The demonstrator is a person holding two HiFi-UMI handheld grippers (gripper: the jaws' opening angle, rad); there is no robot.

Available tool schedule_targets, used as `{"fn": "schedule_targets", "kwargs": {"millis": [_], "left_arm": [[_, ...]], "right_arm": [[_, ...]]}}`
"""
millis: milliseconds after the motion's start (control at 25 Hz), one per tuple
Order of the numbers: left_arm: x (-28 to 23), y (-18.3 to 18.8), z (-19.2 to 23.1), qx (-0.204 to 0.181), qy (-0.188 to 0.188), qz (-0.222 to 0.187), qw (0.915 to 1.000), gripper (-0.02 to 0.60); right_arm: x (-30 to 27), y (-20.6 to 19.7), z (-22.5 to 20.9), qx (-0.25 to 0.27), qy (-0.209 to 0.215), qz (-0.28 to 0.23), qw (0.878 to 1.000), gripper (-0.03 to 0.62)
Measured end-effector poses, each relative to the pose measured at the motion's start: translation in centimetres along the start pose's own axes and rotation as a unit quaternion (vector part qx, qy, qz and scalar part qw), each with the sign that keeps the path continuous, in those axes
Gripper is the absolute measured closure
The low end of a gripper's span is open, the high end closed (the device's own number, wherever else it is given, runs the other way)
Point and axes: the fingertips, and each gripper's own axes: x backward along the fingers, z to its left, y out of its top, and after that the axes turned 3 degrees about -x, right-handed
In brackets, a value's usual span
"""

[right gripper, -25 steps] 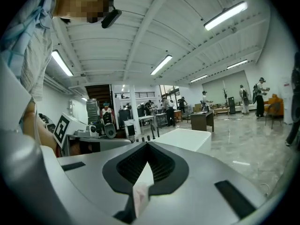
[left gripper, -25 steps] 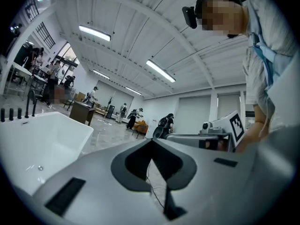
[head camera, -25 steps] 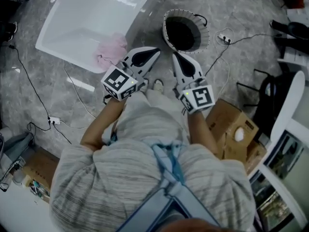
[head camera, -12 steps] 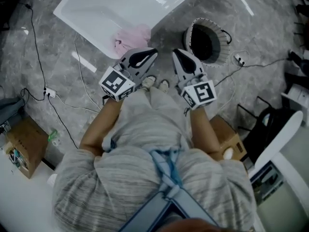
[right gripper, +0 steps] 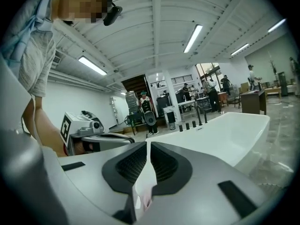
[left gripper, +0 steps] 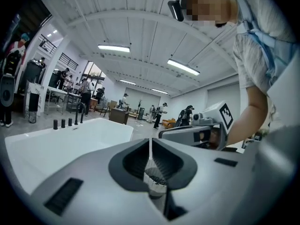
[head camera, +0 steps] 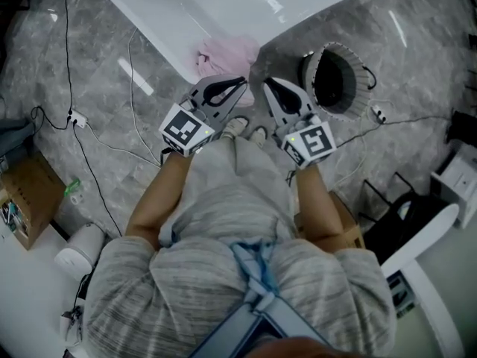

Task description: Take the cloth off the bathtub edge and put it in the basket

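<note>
cloth point(head camera: 223, 54) drapes bathtub point(head camera: 216, 6) rim, outside basket point(head camera: 364, 73); left gripper point(head camera: 240, 85), right gripper point(head camera: 269, 83) both closed.

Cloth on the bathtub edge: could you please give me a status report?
Left tool shut, empty; right tool shut, empty. Pink cloth draped on bathtub edge, not gripped. Basket on floor beside tub. Nothing blocking.

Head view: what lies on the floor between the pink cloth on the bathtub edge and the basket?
Nothing lies there. In the head view, only bare grey floor separates the pink cloth from the basket.
</note>
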Motion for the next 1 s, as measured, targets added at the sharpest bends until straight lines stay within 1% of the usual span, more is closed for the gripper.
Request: {"fn": "schedule_targets", "kwargs": {"millis": [160, 240, 280, 320, 440, 480, 520, 560, 640, 720, 760, 800, 920, 1000], "left_arm": [[0.6, -2.3, 1.3, -0.003, 0.01, 0.026, 0.9996, 0.569], [0.6, -3.9, 2.0, -0.001, 0.01, 0.047, 0.9988, 0.568], [0.6, -4.7, 2.4, 0.001, 0.01, 0.058, 0.9983, 0.554], [0.5, -5.4, 2.7, 0.003, 0.01, 0.068, 0.9977, 0.528], [0.3, -7.6, 3.3, 0.007, 0.01, 0.094, 0.9955, 0.526], [0.1, -8.2, 3.5, 0.007, 0.009, 0.101, 0.9948, 0.519], [-0.1, -8.6, 3.6, 0.005, 0.009, 0.107, 0.9942, 0.479], [-0.3, -9.1, 3.8, 0.001, 0.007, 0.114, 0.9935, 0.477], [-0.5, -10.0, 4.1, -0.005, 0.003, 0.13, 0.9915, 0.477], [-0.5, -11.0, 4.5, -0.008, 0.0, 0.143, 0.9897, 0.442], [-0.5, -11.5, 4.8, -0.009, -0.001, 0.149, 0.9888, 0.442], [-0.4, -12.0, 5.0, -0.011, -0.002, 0.157, 0.9876, 0.442], [-0.4, -13.5, 5.7, -0.017, -0.003, 0.179, 0.9837, 0.44], [-0.4, -14.4, 6.1, -0.02, -0.003, 0.193, 0.981, 0.439]], "right_arm": [[-2.4, -1.5, 0.3, 0.003, 0.026, 0.02, 0.999, 0.589], [-3.6, -2.3, 0.1, 0.006, 0.031, 0.035, 0.999, 0.588], [-4.2, -2.7, 0.0, 0.008, 0.034, 0.041, 0.999, 0.565], [-4.8, -3.0, -0.2, 0.008, 0.036, 0.048, 0.998, 0.563], [-6.0, -4.6, -0.7, 0.002, 0.036, 0.07, 0.997, 0.557], [-6.2, -5.4, -1.0, -0.002, 0.034, 0.079, 0.996, 0.536], [-6.3, -6.1, -1.2, -0.005, 0.034, 0.087, 0.996, 0.531], [-6.5, -6.7, -1.4, -0.006, 0.035, 0.095, 0.995, 0.53], [-7.1, -7.8, -1.5, -0.006, 0.039, 0.111, 0.993, 0.502], [-7.6, -8.8, -1.6, -0.003, 0.042, 0.128, 0.991, 0.487], [-7.9, -9.3, -1.6, -0.001, 0.043, 0.137, 0.99, 0.46], [-8.2, -9.8, -1.7, 0.0, 0.045, 0.145, 0.988, 0.446], [-9.0, -11.3, -2.3, -0.011, 0.047, 0.166, 0.985, 0.384], [-9.5, -12.2, -2.8, -0.011, 0.047, 0.179, 0.983, 0.368]]}}
